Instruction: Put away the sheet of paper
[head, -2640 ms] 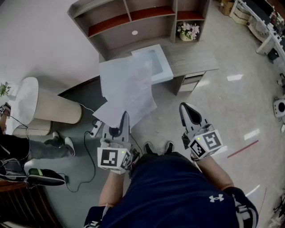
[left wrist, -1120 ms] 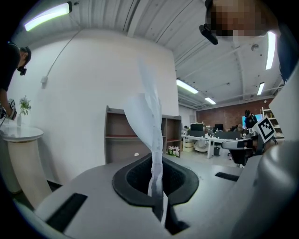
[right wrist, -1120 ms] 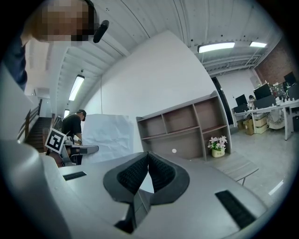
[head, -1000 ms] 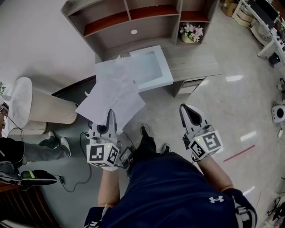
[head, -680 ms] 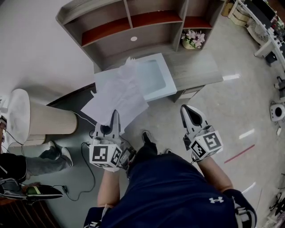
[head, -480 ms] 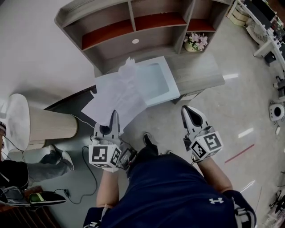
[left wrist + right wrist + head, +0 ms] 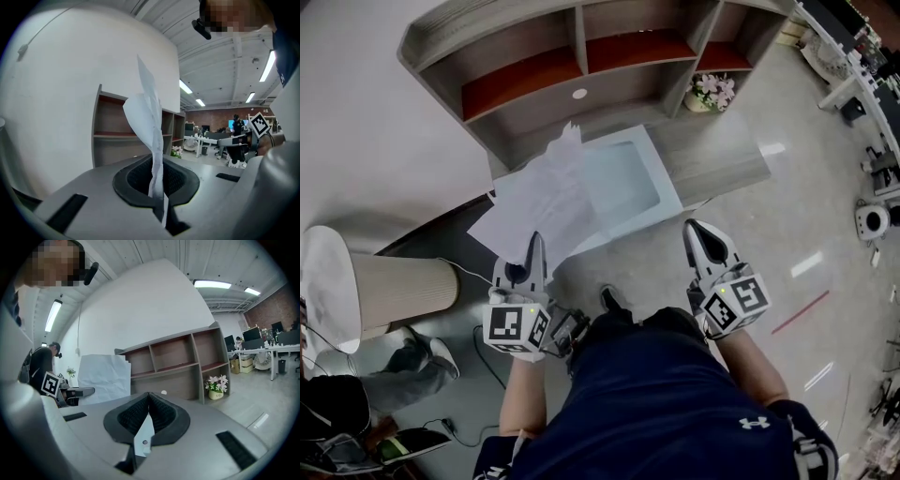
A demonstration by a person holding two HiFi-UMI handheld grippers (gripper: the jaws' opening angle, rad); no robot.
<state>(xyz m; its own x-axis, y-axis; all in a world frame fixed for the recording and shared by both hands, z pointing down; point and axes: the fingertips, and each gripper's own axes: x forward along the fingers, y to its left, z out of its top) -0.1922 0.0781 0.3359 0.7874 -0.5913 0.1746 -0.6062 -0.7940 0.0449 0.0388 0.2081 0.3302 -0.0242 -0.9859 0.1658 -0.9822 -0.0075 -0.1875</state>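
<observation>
A crumpled white sheet of paper (image 7: 546, 195) stands up from my left gripper (image 7: 534, 240), which is shut on its lower edge. In the left gripper view the paper (image 7: 150, 112) rises edge-on from between the shut jaws of that gripper (image 7: 157, 159). The sheet hangs over the left end of a grey desk (image 7: 727, 161) and partly hides a white tray (image 7: 628, 173) lying on it. My right gripper (image 7: 696, 228) is held level to the right, shut with nothing in it. The right gripper view shows its jaws (image 7: 149, 393) closed together and the paper (image 7: 104, 378) off to the left.
An open shelf unit (image 7: 534, 75) with reddish boards stands on the back of the desk, with a flower pot (image 7: 709, 92) at its right end. A beige round stool (image 7: 389, 281) and floor cables lie left. Another person's shoes (image 7: 422, 361) show at lower left.
The person has stepped toward the desk, so the shelf and tray loom nearer. The left gripper has kept its hold, and the paper now overlaps the tray's left part. The right gripper stays level.
</observation>
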